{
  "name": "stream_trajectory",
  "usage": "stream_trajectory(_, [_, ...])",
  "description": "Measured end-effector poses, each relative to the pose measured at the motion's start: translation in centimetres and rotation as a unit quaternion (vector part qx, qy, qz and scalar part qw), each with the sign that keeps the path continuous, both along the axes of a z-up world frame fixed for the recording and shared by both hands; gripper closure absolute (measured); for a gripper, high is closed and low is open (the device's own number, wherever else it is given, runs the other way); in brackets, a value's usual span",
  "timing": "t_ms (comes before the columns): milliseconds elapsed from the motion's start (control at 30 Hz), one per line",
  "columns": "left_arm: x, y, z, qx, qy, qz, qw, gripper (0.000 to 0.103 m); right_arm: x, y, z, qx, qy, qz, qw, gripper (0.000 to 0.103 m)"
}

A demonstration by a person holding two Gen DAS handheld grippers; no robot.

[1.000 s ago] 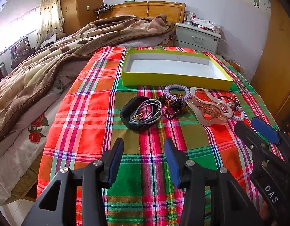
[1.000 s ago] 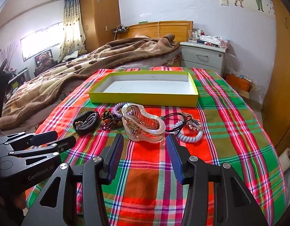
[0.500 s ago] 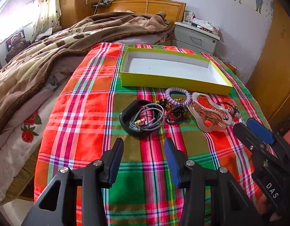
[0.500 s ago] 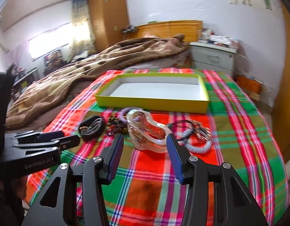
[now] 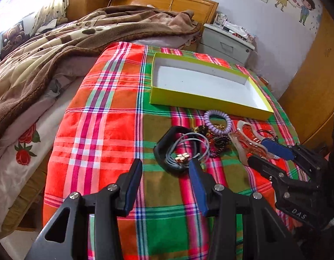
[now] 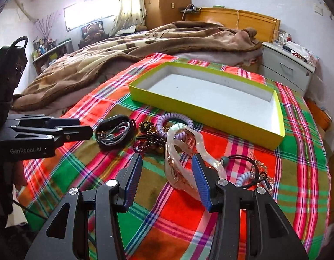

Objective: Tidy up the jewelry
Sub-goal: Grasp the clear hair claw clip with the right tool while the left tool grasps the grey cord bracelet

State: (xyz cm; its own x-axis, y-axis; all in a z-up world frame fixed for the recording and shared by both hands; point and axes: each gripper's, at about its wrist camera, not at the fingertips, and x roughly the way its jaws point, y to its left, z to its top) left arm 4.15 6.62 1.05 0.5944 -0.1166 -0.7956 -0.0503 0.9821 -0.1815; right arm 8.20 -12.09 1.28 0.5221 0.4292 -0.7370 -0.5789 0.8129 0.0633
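Note:
A shallow yellow-green box (image 5: 188, 98) (image 6: 199, 110) with a white, empty inside lies on the plaid cloth. In front of it is a cluster of jewelry: a black bracelet with grey cords (image 5: 180, 149) (image 6: 115, 132), a purple coil tie (image 5: 218, 121) (image 6: 174, 117), dark beads (image 6: 149, 140) and a clear hair claw (image 5: 247, 138) (image 6: 199, 143). My left gripper (image 5: 164, 162) (image 6: 86, 126) is open, its tips just short of the black bracelet. My right gripper (image 6: 166, 159) (image 5: 257, 151) is open, and the claw's near end lies between its fingers.
A pale blue coil with black cord (image 6: 247, 175) lies right of the claw. A brown blanket (image 5: 58, 49) covers the bed to the left. A grey nightstand (image 6: 290, 69) stands beyond the box, and the cloth's edge drops off on the left and right.
Both grippers have moved forward and lower toward the jewelry. The left one now reaches the black bracelet and the right one now straddles the hair claw. Both stayed open.

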Motion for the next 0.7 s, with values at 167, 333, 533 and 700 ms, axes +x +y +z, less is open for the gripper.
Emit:
stream_trajectory(167, [0.6,0.9,-0.2,-0.027,0.008,0.0,0.9996,0.056,0.7,-0.2,-0.1,-0.019,0.004,-0.005,1.0,0.079])
stream_trajectory(333, [1.0,1.7,-0.5,-0.037,0.017,-0.002,0.9992,0.056,1.1,-0.3,0.0,-0.033,0.0,-0.011,0.999,0.09])
stream_trajectory(533, [0.9,1.4,-0.4,-0.026,0.014,-0.03,0.9991,0.056,1.4,-1.6,0.4,0.008,0.008,-0.036,0.999,0.09])
stream_trajectory(700, [0.9,-0.5,0.2,-0.009,0.004,-0.079,0.9968,0.057,1.1,-2.6,1.2,0.039,0.005,-0.062,0.997,0.09])
